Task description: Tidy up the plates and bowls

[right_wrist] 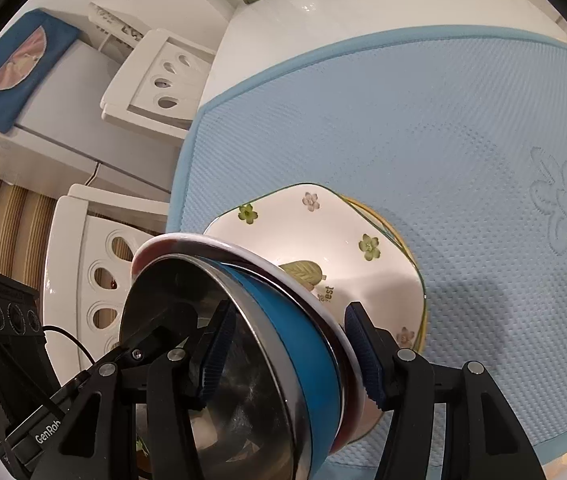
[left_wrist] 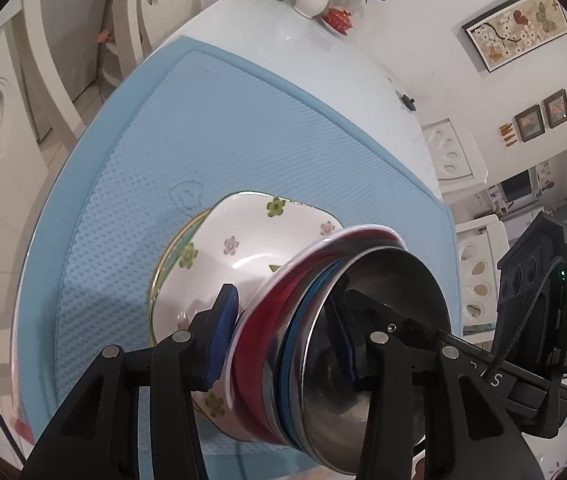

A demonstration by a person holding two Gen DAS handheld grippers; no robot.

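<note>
From my left tongs [left_wrist: 283, 344], clamped on the rims of the nested bowls [left_wrist: 363, 320], I saw the stack tilted over the flowered plate [left_wrist: 243, 240]. A slipping rim could have dropped it.

From my right tongs [right_wrist: 289, 356], clamped likewise, the blue mat [right_wrist: 443, 120] covered a white table [right_wrist: 323, 8], white chairs [right_wrist: 155, 80] beside it.

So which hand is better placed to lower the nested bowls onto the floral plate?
Neither alone: the left claw and the right claw each clamp opposite rims of the nested bowls, tilted above the floral plate. Probably both lower together.
</note>
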